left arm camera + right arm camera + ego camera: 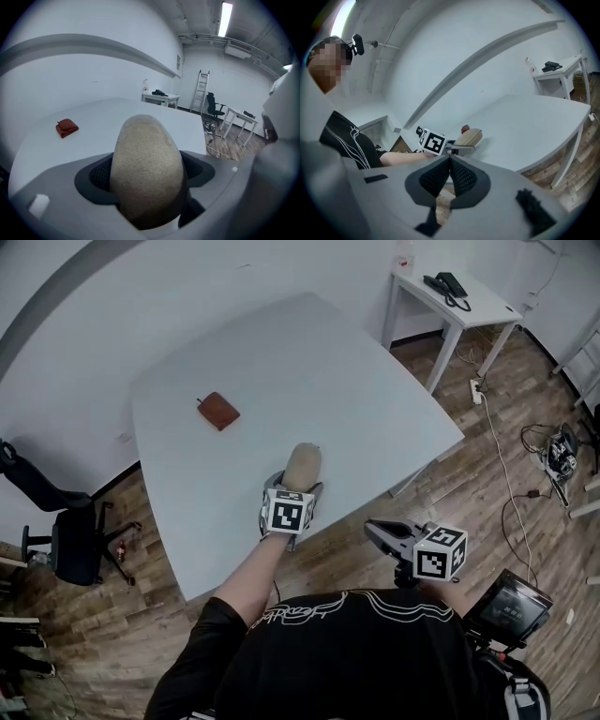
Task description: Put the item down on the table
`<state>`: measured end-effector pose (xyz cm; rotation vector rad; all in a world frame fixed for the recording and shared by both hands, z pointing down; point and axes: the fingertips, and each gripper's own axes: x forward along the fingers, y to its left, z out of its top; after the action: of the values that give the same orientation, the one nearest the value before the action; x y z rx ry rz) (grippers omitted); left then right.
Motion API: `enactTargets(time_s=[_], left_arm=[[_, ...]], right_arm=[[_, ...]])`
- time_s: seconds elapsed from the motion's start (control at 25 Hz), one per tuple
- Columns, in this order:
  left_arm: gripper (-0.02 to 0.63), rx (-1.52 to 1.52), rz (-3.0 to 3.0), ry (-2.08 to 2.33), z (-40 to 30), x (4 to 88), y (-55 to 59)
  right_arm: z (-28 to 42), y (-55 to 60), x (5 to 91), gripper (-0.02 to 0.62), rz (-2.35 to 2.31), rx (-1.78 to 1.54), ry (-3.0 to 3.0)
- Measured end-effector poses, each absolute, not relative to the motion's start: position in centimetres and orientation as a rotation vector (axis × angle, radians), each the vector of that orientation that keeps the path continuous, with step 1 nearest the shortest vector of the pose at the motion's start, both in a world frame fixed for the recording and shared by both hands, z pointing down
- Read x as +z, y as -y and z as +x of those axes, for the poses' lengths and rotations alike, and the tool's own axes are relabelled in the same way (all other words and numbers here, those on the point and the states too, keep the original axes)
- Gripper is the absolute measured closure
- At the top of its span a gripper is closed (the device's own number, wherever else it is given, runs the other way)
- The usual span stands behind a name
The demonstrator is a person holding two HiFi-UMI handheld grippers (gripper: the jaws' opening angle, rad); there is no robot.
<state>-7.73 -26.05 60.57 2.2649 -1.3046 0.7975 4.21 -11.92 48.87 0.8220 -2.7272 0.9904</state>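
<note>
A beige, egg-shaped item [304, 463] is clamped between the jaws of my left gripper [300, 483], over the near part of the white table [356, 399]. It fills the left gripper view, where the item [147, 159] stands upright between the dark pads [101, 176]. The right gripper view shows the item [469, 137] from the side, close to the tabletop; contact cannot be told. My right gripper [380, 532] is off the table's front edge, near my body. The right gripper [450, 172] is shut with nothing in it.
A small reddish-brown pouch [218, 411] lies at the table's far left, also seen as the pouch [67, 127]. A white side desk [450, 296] with a phone stands at the back right. A black chair [66, 540] is to the left, cables [553, 451] lie on the floor, and a ladder [202, 89] leans beyond.
</note>
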Motion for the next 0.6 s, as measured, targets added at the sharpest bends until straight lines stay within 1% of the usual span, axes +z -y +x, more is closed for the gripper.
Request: enactTargets(time_s=[0.24,0.6], left_arm=[[0.202,0.922,2.244,1.312,-7.5,63.2,27.1],[0.201,1.009,2.244,1.328,-7.9,65.4,27.1]], right_arm=[[4.7,10.6,49.6,0.591,0.851,1.028,2.683],[5.5,9.5,49.9,0.591,0.891,1.045,2.658]])
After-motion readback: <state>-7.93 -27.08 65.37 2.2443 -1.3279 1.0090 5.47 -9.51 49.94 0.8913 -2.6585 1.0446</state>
